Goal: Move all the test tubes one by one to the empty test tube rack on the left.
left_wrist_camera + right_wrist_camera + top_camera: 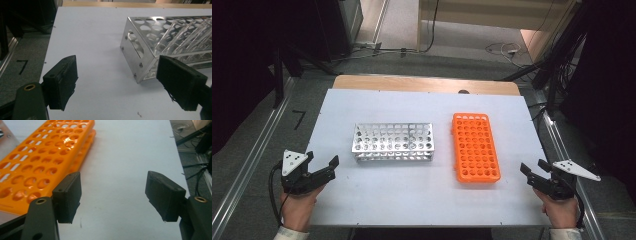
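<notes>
Both grippers sit wide apart, holding nothing: left gripper [329,167] near the table's [412,200] left edge, facing the metal rack [393,142], right gripper [532,170] just beside the orange rack [475,147], 2 racks mid-table.

The metal rack [155,45] and orange rack [37,160] are cut off at frame edges.

The high view looks forward and down over the whole table [422,200]. Each gripper view sits low and close, sharing with it the metal rack [140,47] or orange rack [45,157].
</notes>
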### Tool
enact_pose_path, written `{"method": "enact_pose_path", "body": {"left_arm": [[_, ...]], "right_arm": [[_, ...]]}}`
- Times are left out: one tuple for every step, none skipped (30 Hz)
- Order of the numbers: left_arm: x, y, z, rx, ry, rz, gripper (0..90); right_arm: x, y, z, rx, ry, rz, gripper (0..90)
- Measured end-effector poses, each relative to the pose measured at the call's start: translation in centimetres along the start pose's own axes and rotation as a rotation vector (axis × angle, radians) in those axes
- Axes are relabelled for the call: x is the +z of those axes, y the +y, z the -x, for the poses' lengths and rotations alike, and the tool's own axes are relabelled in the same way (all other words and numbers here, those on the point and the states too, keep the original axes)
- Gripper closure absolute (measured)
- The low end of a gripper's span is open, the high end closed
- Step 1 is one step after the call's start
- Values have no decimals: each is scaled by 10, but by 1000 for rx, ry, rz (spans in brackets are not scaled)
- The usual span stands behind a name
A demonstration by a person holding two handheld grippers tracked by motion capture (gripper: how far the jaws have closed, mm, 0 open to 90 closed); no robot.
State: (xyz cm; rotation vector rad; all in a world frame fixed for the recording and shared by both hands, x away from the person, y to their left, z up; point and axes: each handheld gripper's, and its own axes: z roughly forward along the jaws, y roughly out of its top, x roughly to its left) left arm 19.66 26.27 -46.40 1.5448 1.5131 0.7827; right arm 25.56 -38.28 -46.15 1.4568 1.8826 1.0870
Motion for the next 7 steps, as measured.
{"method": "enact_pose_path", "body": {"left_arm": [[1, -1, -1, -3, 1, -3, 173], [3, -2, -1, -5, 1, -9, 173], [4, -3, -2, -4, 2, -18, 173], [6, -5, -2, -2, 3, -26, 173], [9, -7, -3, 1, 5, -34, 173], [13, -9, -3, 6, 12, -48, 173], [16, -10, -4, 2, 14, -64, 173]], "right_arm": [[1, -1, 2, 6, -6, -4, 277], [2, -3, 3, 8, -13, -8, 277], [3, -4, 5, 8, -21, -14, 277], [5, -6, 7, 7, -28, -17, 277], [9, -8, 8, 18, -38, -22, 273], [13, -11, 11, 24, -47, -28, 261], [18, -14, 13, 26, -52, -39, 251]]}}
